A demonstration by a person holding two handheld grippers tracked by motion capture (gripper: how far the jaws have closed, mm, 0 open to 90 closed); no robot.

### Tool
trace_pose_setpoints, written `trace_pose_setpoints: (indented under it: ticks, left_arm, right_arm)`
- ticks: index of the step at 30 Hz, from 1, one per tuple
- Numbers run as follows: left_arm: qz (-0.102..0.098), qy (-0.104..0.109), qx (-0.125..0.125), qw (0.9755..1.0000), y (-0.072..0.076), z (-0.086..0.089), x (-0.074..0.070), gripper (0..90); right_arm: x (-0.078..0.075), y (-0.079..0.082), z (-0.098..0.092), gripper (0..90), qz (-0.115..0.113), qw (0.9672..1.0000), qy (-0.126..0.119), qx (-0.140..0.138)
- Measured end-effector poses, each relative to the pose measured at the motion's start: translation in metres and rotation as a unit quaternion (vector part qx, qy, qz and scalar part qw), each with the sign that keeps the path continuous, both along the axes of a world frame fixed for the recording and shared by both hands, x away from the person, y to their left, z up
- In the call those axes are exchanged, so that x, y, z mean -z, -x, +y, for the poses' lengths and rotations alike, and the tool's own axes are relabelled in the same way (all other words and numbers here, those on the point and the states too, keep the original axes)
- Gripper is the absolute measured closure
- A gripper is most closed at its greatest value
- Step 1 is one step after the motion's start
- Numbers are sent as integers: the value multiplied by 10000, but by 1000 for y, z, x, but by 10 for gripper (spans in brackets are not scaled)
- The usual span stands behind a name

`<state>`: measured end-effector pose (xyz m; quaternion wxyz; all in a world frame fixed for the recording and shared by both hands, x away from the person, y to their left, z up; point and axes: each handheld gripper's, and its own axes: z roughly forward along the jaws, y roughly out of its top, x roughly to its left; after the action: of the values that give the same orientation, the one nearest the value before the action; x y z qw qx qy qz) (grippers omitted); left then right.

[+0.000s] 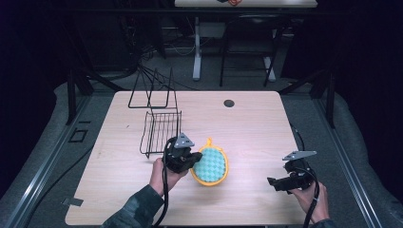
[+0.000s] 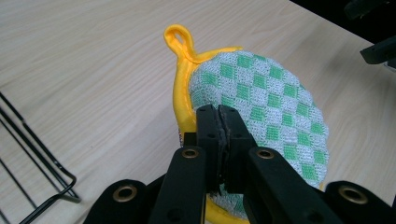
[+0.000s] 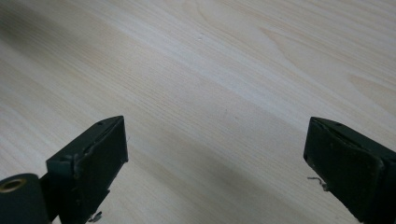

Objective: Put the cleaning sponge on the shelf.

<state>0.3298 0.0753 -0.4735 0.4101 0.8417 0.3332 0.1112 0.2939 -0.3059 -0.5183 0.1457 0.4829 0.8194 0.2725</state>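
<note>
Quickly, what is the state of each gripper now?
Left gripper: closed on the edge of the round green-checked cloth pot holder with yellow trim.
Right gripper: open, holding nothing, above the light wooden table.

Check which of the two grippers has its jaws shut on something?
The left gripper: its jaws pinch the yellow-rimmed green checked pot holder. The right gripper stands wide open over bare table.
</note>
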Motion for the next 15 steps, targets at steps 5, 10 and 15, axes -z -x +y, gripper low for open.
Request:
trace_pose_setpoints:
  ticks: [5, 10, 15]
  left_arm:
    - [-63, 60, -139, 9999, -2, 11, -5, 885]
    - [-120, 93, -289, 9995, -4, 23, -9, 885]
    - [-181, 150, -456, 9987, -7, 37, -13, 885]
  right_arm:
    - [0, 0, 1, 56, -5, 10000, 7, -4]
    - [0, 0, 0, 56, 14, 10000, 23, 4]
    - [0, 0, 1, 56, 3, 10000, 5, 3]
